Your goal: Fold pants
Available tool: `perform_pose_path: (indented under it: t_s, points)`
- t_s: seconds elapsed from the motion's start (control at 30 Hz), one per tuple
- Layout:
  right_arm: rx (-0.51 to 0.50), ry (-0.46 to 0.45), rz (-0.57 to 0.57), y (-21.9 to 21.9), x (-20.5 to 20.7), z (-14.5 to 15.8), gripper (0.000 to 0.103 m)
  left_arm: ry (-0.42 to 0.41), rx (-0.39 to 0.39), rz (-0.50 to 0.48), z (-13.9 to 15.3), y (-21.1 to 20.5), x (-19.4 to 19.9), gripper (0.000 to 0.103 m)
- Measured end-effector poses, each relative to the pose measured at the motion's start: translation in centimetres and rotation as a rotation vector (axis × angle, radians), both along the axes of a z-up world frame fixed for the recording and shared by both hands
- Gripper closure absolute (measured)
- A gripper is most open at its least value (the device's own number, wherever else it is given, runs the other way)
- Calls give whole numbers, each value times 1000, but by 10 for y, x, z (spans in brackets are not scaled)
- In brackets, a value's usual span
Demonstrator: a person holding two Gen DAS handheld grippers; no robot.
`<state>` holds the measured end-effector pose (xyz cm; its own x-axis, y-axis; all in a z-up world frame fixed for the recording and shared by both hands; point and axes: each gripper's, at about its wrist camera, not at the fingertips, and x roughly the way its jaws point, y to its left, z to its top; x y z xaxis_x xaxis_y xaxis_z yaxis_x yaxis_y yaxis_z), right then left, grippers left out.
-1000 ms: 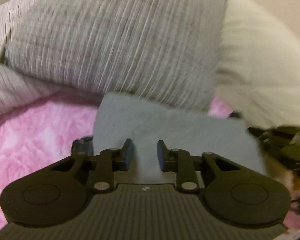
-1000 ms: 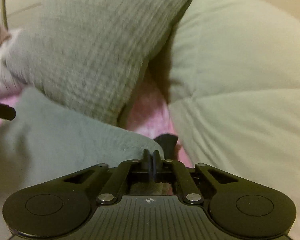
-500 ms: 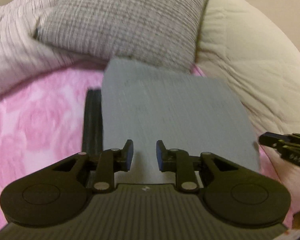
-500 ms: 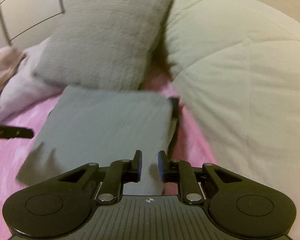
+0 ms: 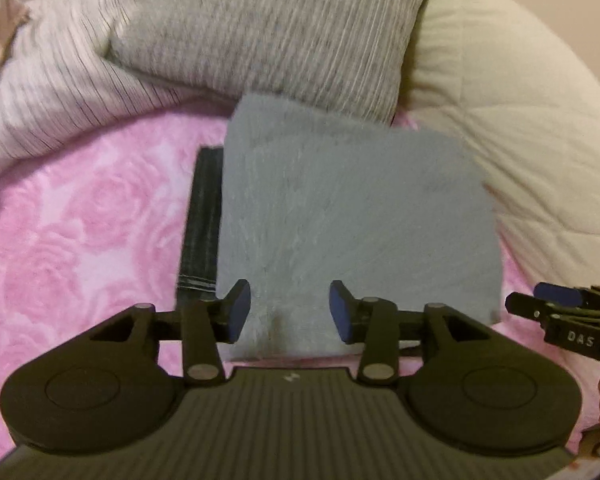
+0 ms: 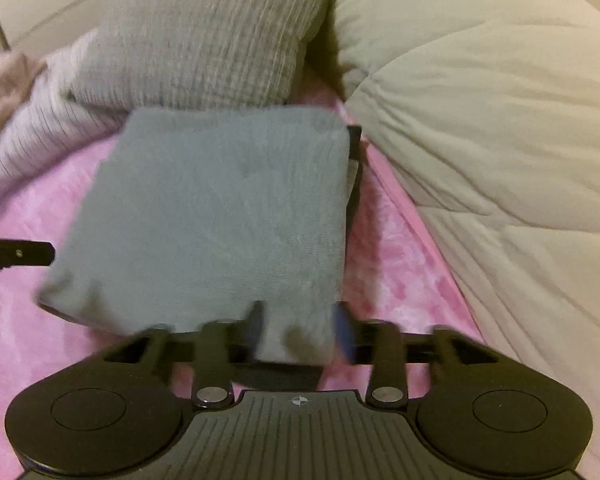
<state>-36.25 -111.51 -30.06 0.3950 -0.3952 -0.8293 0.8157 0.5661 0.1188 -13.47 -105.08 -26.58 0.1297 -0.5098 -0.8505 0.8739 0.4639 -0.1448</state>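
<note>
The grey pants [image 5: 348, 216] lie folded in a flat square on the pink rose blanket [image 5: 80, 240], a black band [image 5: 202, 216] showing along one side. My left gripper [image 5: 290, 310] hovers over the near edge, its jaws opening, blue pads apart and clear of the cloth. My right gripper [image 6: 299, 320] is over the pants' [image 6: 220, 208] near right corner. Its jaws are opening too, blurred, and the cloth lies loose between them. The right gripper [image 5: 556, 300] shows at the left view's right edge. A left finger [image 6: 20, 254] pokes into the right view.
A grey ribbed pillow [image 5: 276, 28] leans right behind the pants. A striped pale cover [image 5: 60, 92] bulges at the back left. A thick cream duvet [image 6: 500, 128] rises along the right side, and pink blanket [image 6: 396, 264] shows between it and the pants.
Both grippers pulled back and rose from the pants. The right jaws, shut on the grey cloth a second ago, have let go and spread; the left jaws widened. The pants now lie flat.
</note>
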Motion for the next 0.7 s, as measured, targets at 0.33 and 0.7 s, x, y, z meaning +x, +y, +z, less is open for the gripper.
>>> perform_pose_path:
  t_s: [0.33,0.7]
  points:
    - [-19,-142,5,57,-17,120,41,-46,-58,-22,110,44,-38,32]
    - [-41,-153,-23,115,-20,196,40,-120,-164,-67,193,103,-64,5]
